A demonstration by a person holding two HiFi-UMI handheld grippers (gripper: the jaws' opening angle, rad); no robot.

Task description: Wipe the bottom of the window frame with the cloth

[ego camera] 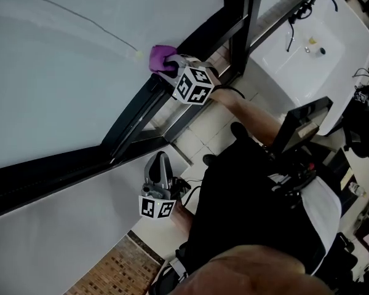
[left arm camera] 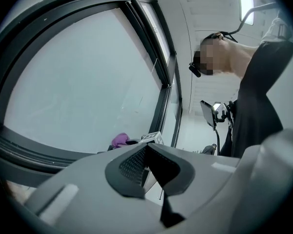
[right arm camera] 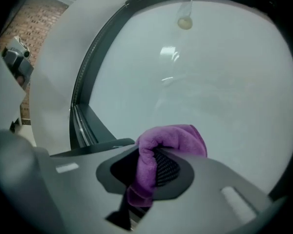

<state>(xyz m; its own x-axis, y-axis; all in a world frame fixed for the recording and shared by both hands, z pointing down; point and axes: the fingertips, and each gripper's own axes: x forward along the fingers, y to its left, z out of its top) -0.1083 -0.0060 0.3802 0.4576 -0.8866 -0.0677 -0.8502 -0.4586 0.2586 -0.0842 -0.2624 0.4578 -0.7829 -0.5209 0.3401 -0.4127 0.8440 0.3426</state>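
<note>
Fingers (right arm camera: 167,168) of right gripper (right arm camera: 146,174) pinched crumpled purple microfibre cloth (right arm camera: 173,138), bunched against black window frame (ego camera: 135,112), upper centre of head view. Left gripper (left arm camera: 147,165) fingers pressed together, nothing between, lower centre.

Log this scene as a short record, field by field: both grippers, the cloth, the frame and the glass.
Right gripper: jaws shut on the cloth
Cloth: purple, bunched, at the glass edge by the frame
Left gripper: jaws together, nothing between them, held low and apart from the frame
Frame: dark, runs diagonally in the head view
Glass: pale, frosted look
</note>
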